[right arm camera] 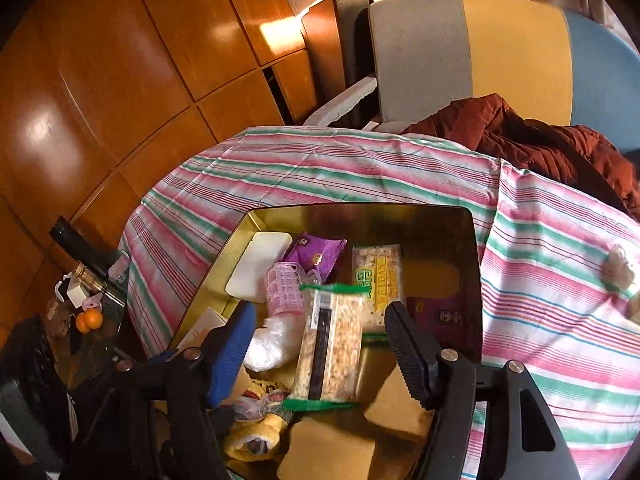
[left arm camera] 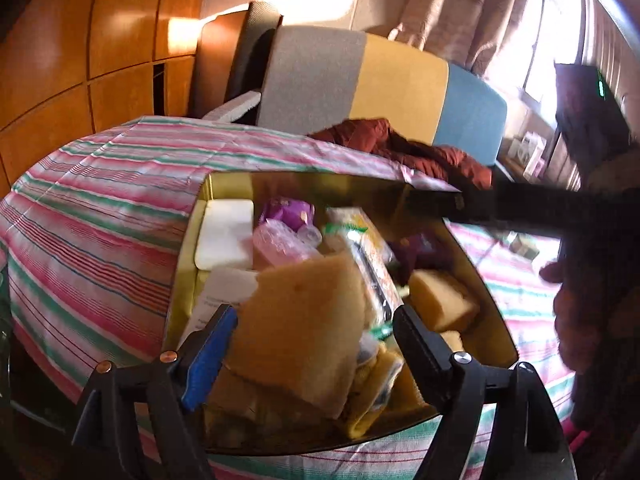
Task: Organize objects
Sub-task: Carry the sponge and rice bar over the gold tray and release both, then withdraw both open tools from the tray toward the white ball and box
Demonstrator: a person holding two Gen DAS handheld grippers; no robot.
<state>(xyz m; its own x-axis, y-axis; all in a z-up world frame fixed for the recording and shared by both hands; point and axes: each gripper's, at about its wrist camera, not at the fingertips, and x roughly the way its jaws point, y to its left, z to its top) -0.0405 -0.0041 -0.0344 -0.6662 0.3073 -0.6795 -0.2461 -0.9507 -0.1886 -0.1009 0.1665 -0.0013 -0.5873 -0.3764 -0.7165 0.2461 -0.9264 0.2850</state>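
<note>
A gold tin box (left arm camera: 188, 264) (right arm camera: 232, 256) stands on the striped cloth, full of things. In the left wrist view my left gripper (left arm camera: 316, 320) is shut on a tan sponge (left arm camera: 304, 320), held over the box. In the right wrist view my right gripper (right arm camera: 320, 320) is open above a clear snack packet with green ends (right arm camera: 332, 344). The box also holds a white block (left arm camera: 224, 236) (right arm camera: 256, 264), a purple packet (right arm camera: 314, 252), a pink ribbed bottle (right arm camera: 284, 288), a yellow cracker packet (right arm camera: 378, 280), more tan sponges (left arm camera: 440, 300) (right arm camera: 328, 452) and a yellow sock (right arm camera: 252, 436).
The striped cloth (left arm camera: 100, 200) (right arm camera: 540, 280) covers the table. A rust-red jacket (left arm camera: 420, 152) (right arm camera: 540, 140) lies at its far edge before a grey, yellow and blue chair (left arm camera: 360, 76). A side shelf (right arm camera: 92, 304) with oranges stands left. The right arm (left arm camera: 580, 216) crosses at right.
</note>
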